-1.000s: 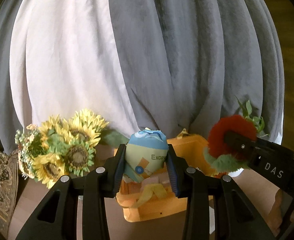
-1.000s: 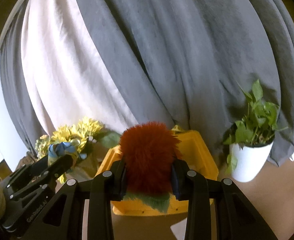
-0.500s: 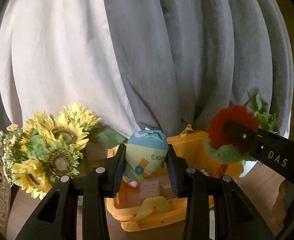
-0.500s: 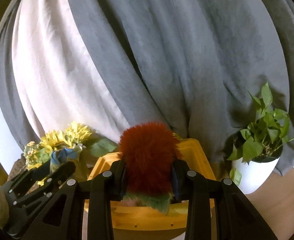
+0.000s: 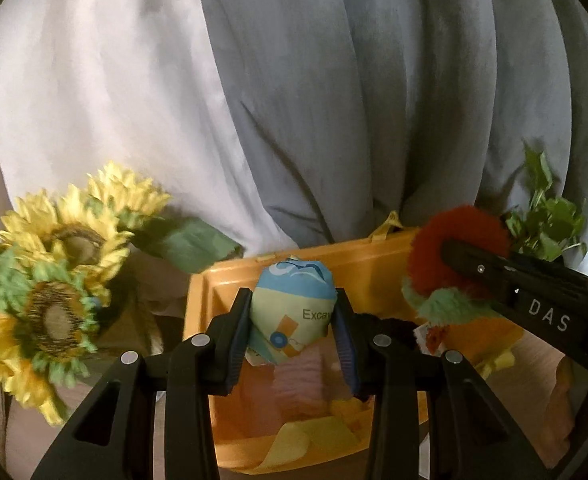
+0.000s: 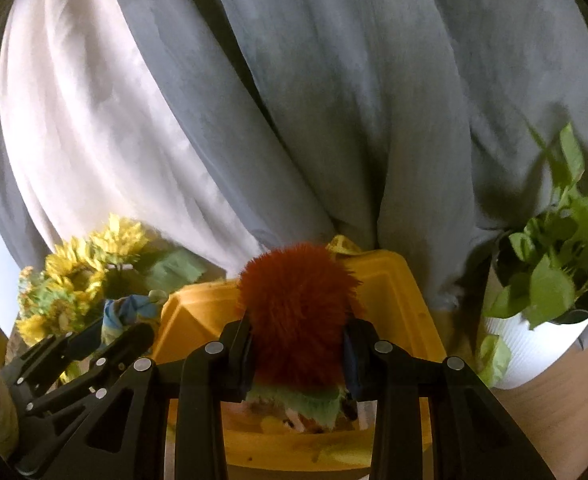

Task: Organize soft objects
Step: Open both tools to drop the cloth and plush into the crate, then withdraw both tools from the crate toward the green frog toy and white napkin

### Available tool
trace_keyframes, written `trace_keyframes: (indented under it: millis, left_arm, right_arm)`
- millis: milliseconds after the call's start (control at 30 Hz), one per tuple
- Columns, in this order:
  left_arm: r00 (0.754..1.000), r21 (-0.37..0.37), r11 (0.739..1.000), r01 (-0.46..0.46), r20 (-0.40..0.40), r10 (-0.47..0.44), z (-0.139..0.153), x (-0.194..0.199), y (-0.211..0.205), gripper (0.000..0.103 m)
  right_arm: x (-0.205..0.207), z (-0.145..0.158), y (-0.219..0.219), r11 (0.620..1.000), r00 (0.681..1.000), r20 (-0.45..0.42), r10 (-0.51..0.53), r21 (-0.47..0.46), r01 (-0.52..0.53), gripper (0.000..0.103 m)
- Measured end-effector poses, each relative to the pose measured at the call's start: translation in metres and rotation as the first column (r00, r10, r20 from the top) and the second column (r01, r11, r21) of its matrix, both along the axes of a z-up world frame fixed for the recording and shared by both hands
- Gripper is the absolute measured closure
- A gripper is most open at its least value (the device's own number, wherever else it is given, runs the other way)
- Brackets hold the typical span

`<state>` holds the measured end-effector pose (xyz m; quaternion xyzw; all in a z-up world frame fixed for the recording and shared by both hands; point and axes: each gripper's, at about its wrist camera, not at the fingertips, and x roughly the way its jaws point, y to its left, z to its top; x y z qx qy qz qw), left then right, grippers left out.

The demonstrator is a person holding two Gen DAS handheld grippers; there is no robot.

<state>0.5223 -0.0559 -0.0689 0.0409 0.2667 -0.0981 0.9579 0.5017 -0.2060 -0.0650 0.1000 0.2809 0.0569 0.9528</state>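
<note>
My left gripper is shut on a small blue and pale-green printed cushion and holds it over the orange bin. My right gripper is shut on a furry red and green plush toy above the same orange bin. The plush toy and the right gripper also show at the right of the left wrist view. The left gripper with the cushion shows at the left of the right wrist view. The bin holds a pink cloth and yellow fabric.
A sunflower bouquet stands left of the bin. A green plant in a white pot stands right of it on the wooden table. Grey and white curtains hang close behind.
Both grippers have moved forward and lower towards the bin, each still holding its object. The bin looks larger and its inside shows more.
</note>
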Motion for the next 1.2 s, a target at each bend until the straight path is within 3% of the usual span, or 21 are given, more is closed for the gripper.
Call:
trace_keyframes:
  millis: [300, 367, 467, 567, 833, 1200]
  left_arm:
    - [0.997, 0.000, 1.000, 0.028, -0.072, -0.027, -0.026, 0.032, -0.009, 0.063]
    - [0.996, 0.006, 1.000, 0.028, -0.081, -0.027, -0.028, 0.034, -0.011, 0.059]
    - [0.996, -0.002, 1.000, 0.023, -0.081, -0.023, -0.029, 0.035, -0.009, 0.050]
    - [0.997, 0.004, 1.000, 0.017, -0.070, -0.017, -0.028, 0.033, -0.010, 0.047]
    - [0.999, -0.014, 0.999, -0.031, -0.040, 0.030, -0.012, 0.008, -0.003, 0.046]
    - [0.996, -0.018, 0.996, -0.086, -0.002, 0.086, 0.018, -0.048, 0.010, 0.037]
  right_arm:
    - [0.033, -0.024, -0.006, 1.000, 0.998, -0.070, -0.004, -0.006, 0.003, 0.067]
    - [0.039, -0.027, -0.005, 1.000, 0.996, -0.086, 0.000, -0.012, -0.001, 0.067]
    - [0.046, -0.033, -0.005, 1.000, 0.993, -0.117, 0.008, -0.018, -0.010, 0.061]
    - [0.050, -0.036, -0.006, 1.000, 0.991, -0.132, 0.010, -0.011, -0.011, 0.049]
    - [0.034, -0.028, -0.008, 0.999, 0.994, -0.110, -0.014, -0.035, 0.010, 0.046]
    - [-0.018, -0.005, -0.002, 0.999, 0.996, -0.087, -0.027, -0.038, 0.024, 0.046]
